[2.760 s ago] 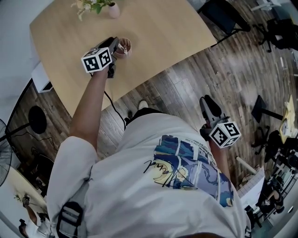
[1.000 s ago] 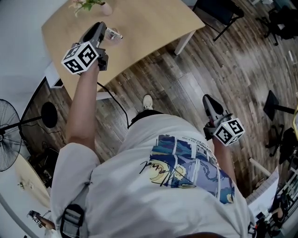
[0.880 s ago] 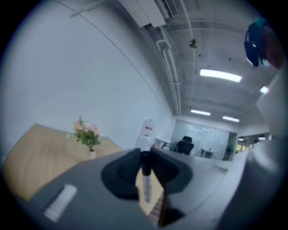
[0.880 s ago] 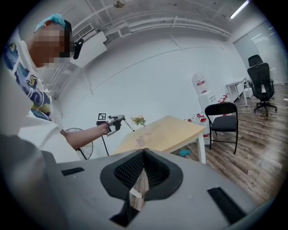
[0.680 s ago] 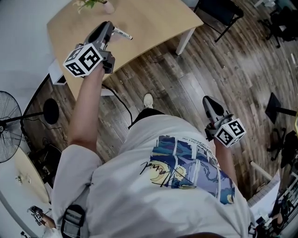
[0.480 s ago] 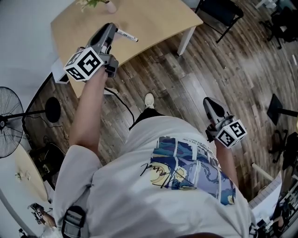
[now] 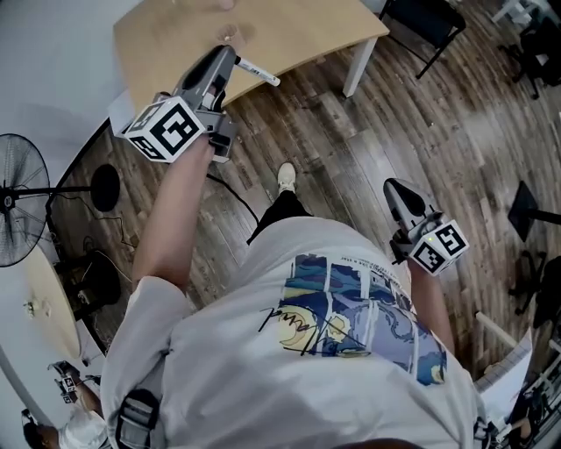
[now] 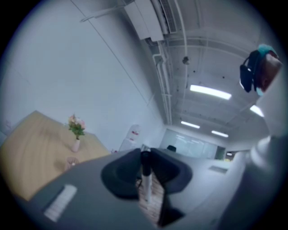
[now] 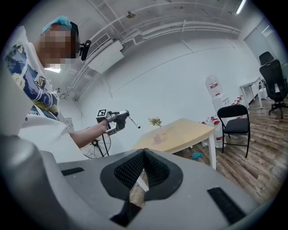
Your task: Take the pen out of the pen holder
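Left tongs are held up at arm's length, pointing roughly level, jaws partly closed and clamped on the pen – a white barrel with a dark end. In the head view the pen sticks out sideways from the jaw tips, and its far end shows over the wood floor just off the near edge of the worktop.

In the left gripper view the pen stands upright between the two dark pads, gripped on both sides. The pen is out of the pen holder, a small clear cup that sits well apart from it on the pale wood worktop, near a pink vase of flowers.

The right gripper view shows the same from the side: left tongs w/ marker cube are raised above worktop height, the pen slants down from the tips, and the pen holder stands by the vase on the worktop.

Right tongs hang low by the person's side, over the floor and away from the worktop. The jaws are pressed together w/ nothing between them.

Around: a standing fan at the left of the head view, a black chair to the right of the worktop, and a water dispenser against the white wall. The person's shoe shows on the floor – a printed white T-shirt fills the lower head view.
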`<action>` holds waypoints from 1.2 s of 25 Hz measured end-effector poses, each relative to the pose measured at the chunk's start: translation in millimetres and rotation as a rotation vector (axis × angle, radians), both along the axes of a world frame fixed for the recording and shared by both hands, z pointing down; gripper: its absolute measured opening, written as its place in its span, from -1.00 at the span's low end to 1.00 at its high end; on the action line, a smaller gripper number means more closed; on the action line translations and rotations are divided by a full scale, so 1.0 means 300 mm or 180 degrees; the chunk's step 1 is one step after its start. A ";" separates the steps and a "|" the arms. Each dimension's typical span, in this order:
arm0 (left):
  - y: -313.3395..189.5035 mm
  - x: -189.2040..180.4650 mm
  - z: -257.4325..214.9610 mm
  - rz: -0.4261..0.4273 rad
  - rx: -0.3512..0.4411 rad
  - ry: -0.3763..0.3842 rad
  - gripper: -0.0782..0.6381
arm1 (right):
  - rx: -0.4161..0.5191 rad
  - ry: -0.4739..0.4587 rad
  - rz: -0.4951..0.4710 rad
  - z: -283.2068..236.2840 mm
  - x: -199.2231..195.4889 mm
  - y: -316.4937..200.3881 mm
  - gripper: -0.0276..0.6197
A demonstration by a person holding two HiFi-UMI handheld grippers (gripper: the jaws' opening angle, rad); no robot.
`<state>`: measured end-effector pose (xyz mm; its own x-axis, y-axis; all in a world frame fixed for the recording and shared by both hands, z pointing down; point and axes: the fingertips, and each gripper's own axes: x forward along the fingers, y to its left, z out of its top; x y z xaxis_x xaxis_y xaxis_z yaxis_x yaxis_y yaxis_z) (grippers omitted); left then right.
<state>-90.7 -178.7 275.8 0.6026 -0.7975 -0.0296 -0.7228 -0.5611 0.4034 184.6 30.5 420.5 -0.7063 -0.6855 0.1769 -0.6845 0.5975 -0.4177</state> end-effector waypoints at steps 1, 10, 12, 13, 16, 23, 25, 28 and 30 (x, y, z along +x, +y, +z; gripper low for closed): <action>0.036 0.008 -0.002 0.0009 0.0008 0.0004 -0.57 | 0.0015 0.0013 -0.0025 0.005 -0.001 0.022 -0.90; 0.170 0.031 0.013 0.0071 -0.0062 0.0078 -0.57 | 0.0054 0.0040 -0.0097 0.005 -0.010 0.086 -0.90; 0.180 0.031 0.008 0.0077 -0.0057 0.0097 -0.57 | 0.0073 0.0043 -0.0113 -0.007 -0.017 0.082 -0.90; 0.185 0.032 0.008 0.0077 -0.0056 0.0106 -0.57 | 0.0080 0.0042 -0.0118 -0.010 -0.018 0.082 -0.90; 0.199 0.045 0.004 0.0084 -0.0051 0.0114 -0.57 | 0.0092 0.0001 -0.0139 -0.023 -0.013 0.084 -0.90; 0.207 0.057 -0.013 0.0071 -0.0062 0.0177 -0.57 | 0.0150 0.0029 -0.0192 -0.043 -0.002 0.079 -0.90; 0.219 0.065 -0.018 0.0074 -0.0045 0.0179 -0.57 | 0.0174 0.0019 -0.0210 -0.044 -0.002 0.086 -0.90; 0.245 0.073 -0.025 0.0075 -0.0027 0.0190 -0.57 | 0.0214 0.0038 -0.0252 -0.044 -0.005 0.107 -0.90; 0.253 0.074 -0.021 0.0082 -0.0043 0.0226 -0.57 | 0.0237 0.0055 -0.0257 -0.043 -0.005 0.113 -0.90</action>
<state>-68.7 -102.8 269.4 0.6197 -0.7823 -0.0625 -0.6774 -0.5734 0.4608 183.2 64.4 407.5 -0.7570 -0.6381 0.1403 -0.6396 0.6799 -0.3585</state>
